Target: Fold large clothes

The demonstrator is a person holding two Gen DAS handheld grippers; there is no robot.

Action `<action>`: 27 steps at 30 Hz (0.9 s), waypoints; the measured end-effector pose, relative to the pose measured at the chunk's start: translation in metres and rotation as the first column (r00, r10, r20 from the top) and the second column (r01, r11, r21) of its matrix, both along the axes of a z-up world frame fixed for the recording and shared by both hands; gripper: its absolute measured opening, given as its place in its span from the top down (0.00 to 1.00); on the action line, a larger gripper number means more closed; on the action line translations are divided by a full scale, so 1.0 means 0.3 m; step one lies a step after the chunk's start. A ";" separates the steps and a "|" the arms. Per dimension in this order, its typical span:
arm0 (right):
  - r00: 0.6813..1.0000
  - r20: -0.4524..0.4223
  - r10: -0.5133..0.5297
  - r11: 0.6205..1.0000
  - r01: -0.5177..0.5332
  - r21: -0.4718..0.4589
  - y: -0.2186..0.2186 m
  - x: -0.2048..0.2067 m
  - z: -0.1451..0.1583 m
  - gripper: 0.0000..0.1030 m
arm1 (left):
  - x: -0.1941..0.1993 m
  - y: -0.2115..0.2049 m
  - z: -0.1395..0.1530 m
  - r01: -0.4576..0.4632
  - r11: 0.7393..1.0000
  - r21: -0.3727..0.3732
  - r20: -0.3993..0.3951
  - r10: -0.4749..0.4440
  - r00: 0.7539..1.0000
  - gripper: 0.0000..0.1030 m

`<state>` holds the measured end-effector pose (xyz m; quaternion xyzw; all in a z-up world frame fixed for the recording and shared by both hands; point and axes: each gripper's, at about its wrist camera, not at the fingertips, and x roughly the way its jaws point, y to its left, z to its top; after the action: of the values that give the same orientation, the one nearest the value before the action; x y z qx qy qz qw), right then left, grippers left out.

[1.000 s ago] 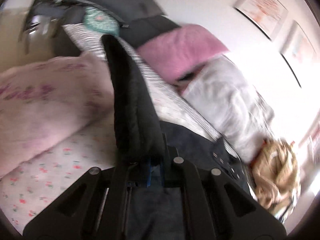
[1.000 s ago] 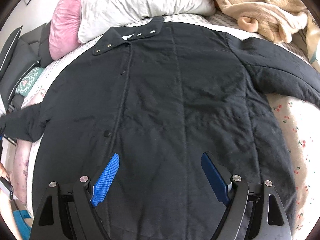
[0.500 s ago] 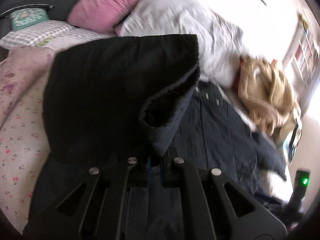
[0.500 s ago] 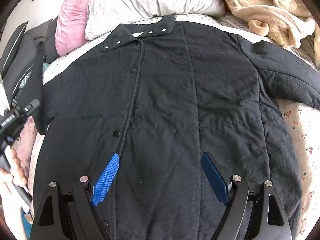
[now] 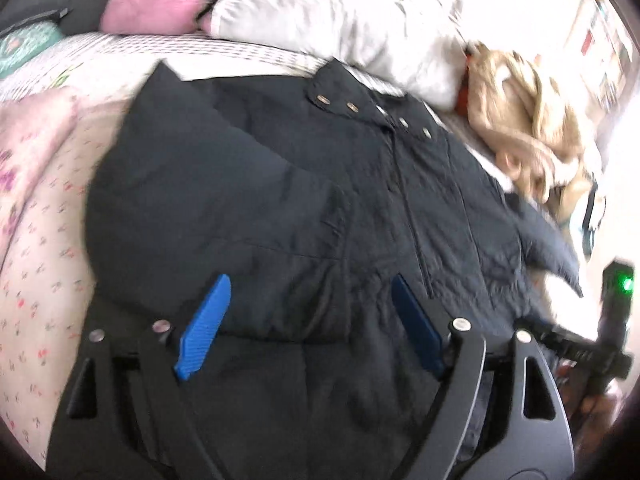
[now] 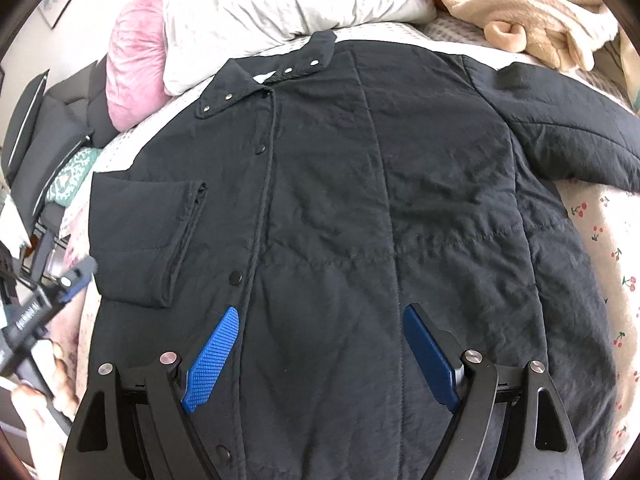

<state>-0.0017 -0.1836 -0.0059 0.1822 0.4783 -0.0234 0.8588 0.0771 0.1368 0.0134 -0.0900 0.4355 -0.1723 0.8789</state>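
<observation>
Left wrist view, blurred: left gripper (image 5: 310, 286) opening, blue pads clear of the cloth, low over the black coat (image 5: 372, 200) spread on the bed, folded-in sleeve (image 5: 224, 200) toward 10 o'clock, hem hidden behind the gripper frame. Right wrist view, sharp: right gripper (image 6: 320, 318) spread wide and empty above the coat's lower front, collar (image 6: 272, 76) at 12 o'clock, other sleeve (image 6: 568, 120) cut off at 2 o'clock, white pillow (image 6: 280, 0) beyond.

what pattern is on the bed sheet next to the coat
Small red cherries on cream bed sheet, clearest in the right wrist view.
</observation>
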 end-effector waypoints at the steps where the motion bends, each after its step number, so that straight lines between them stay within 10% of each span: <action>1: 1.000 -0.001 0.011 1.000 -0.011 -0.007 0.012 0.002 0.000 0.17 | -0.001 0.029 0.003 -0.025 1.000 -0.012 -0.004 0.025 1.000 0.15; 9: 0.996 -0.031 0.080 0.997 -0.080 -0.005 0.136 0.046 0.016 0.17 | 0.026 0.286 -0.024 -0.241 0.969 -0.046 -0.061 0.238 0.969 0.15; 19: 0.970 -0.033 0.241 0.970 -0.241 -0.014 0.448 0.234 0.070 0.17 | 0.058 0.603 -0.180 -0.515 0.857 0.013 -0.233 0.503 0.832 0.15; 27: 0.976 -0.086 0.201 0.979 -0.196 0.065 0.545 0.451 -0.151 0.18 | 0.107 0.560 -0.215 -0.436 0.899 0.051 -0.191 0.437 0.879 0.15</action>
<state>0.1335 -0.0202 -0.0513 0.1564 0.5334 0.0675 0.8285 0.1090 0.3049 -0.0511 -0.1996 0.4897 0.0413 0.8478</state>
